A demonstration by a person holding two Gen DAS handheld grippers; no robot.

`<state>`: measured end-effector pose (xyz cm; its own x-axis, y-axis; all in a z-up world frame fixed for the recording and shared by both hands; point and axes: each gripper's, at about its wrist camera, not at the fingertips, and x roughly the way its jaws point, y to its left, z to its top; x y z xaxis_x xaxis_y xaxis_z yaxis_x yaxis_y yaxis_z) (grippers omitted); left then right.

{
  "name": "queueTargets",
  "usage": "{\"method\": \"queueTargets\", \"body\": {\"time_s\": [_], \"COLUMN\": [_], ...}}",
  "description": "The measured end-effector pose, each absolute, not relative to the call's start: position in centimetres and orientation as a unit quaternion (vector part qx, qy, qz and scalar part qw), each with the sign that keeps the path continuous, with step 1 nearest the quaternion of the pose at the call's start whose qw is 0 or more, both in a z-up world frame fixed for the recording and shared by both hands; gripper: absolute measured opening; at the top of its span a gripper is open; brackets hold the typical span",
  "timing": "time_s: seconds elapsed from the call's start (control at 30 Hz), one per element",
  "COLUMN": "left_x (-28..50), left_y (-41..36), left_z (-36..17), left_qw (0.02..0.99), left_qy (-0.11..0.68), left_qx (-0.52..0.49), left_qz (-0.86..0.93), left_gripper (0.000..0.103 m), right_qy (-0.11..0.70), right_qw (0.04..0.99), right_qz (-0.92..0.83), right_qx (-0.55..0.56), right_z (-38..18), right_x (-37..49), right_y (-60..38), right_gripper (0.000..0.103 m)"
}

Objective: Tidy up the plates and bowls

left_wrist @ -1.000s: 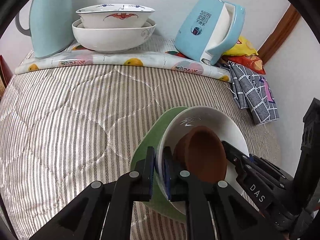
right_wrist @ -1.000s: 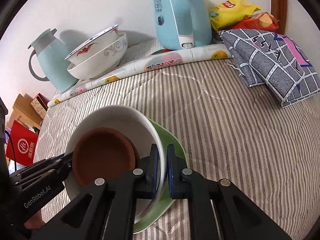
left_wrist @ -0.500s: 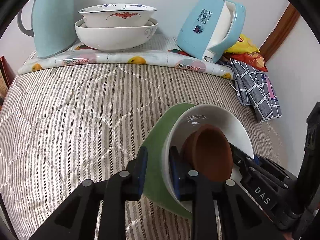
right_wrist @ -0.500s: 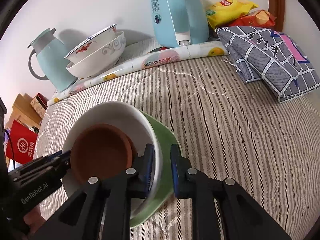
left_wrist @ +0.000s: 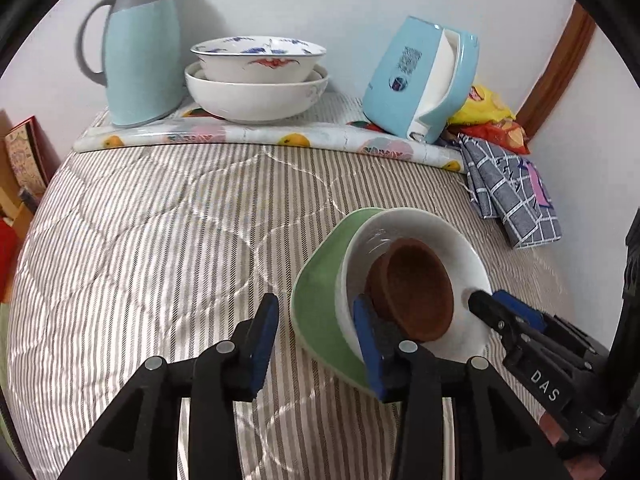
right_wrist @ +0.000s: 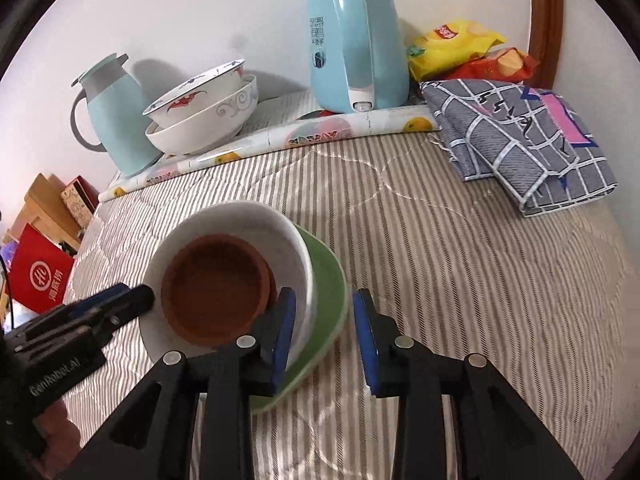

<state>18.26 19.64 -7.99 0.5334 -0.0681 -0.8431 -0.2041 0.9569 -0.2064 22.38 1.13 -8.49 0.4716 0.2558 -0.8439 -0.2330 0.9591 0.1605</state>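
Striped quilted fabric (left_wrist: 160, 248) is seen covering the surface in the left wrist view, and on it a stack is set: a green plate (left_wrist: 320, 280) at the bottom, a white bowl (left_wrist: 452, 248) on it, and a brown bowl (left_wrist: 416, 288) nested inside. The left gripper (left_wrist: 316, 328) is held with its jaws spread wide, one blue pad out over the fabric and the other inside the white bowl beside the brown bowl; the rims of plate and bowl lie between the pads, unpinched. At the far edge, on a fruit-patterned mat (left_wrist: 280, 138), two stacked white bowls (left_wrist: 256, 80) are placed between a pale blue jug (left_wrist: 140, 52) and a blue kettle (left_wrist: 420, 84). A grey checked cloth (left_wrist: 508, 196) is laid to the right, snack bags (left_wrist: 488, 116) behind it.

In the right wrist view, the same stack is found near the front left, the green plate (right_wrist: 328, 292) under the white bowl (right_wrist: 240, 216) and the brown bowl (right_wrist: 216, 284). The right gripper (right_wrist: 326, 336) is likewise opened wide, its left pad inside the white bowl's rim and its right pad over the fabric (right_wrist: 460, 260), nothing being gripped. The left gripper's tip (right_wrist: 120, 300) is seen at the opposite rim of the bowl.
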Motion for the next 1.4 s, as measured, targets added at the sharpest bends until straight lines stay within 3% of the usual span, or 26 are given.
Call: {"method": "queueTargets", "body": {"time_s": [0.23, 0.37, 0.47, 0.9, 0.97, 1.13, 1.4], "left_x": [16.1, 14.6, 13.2, 7.6, 6.5, 4.5, 2.1], "left_y": [18.9, 18.0, 17.0, 11.7, 10.9, 9.3, 7.9], "left_z": [-6.4, -5.0, -3.8, 0.7, 1.2, 1.7, 1.9], "left_qw": [0.873, 0.879, 0.888, 0.913, 0.917, 0.922, 0.924], "left_qy": [0.466, 0.455, 0.440, 0.392, 0.382, 0.371, 0.368], "left_qx": [-0.131, -0.125, -0.119, -0.100, -0.100, -0.094, -0.101], "left_qz": [0.055, 0.062, 0.065, 0.060, 0.058, 0.060, 0.039], "left_gripper": [0.042, 0.042, 0.048, 0.071, 0.073, 0.082, 0.084], "right_qy": [0.478, 0.457, 0.442, 0.420, 0.414, 0.391, 0.372], "right_qw": [0.868, 0.881, 0.890, 0.902, 0.906, 0.918, 0.927], "right_qz": [0.136, 0.121, 0.114, 0.095, 0.089, 0.067, 0.041], "right_qx": [-0.002, -0.010, -0.001, 0.003, 0.001, -0.014, -0.026], "right_z": [-6.3, -4.4, -3.1, 0.6, 0.8, 2.0, 3.7], "right_x": [19.9, 18.1, 16.5, 10.0, 8.9, 6.3, 3.8], "right_y": [0.2, -0.8, -1.9, -6.6, -7.3, -8.8, -10.3], "right_gripper": [0.044, 0.058, 0.068, 0.068, 0.078, 0.090, 0.096]}}
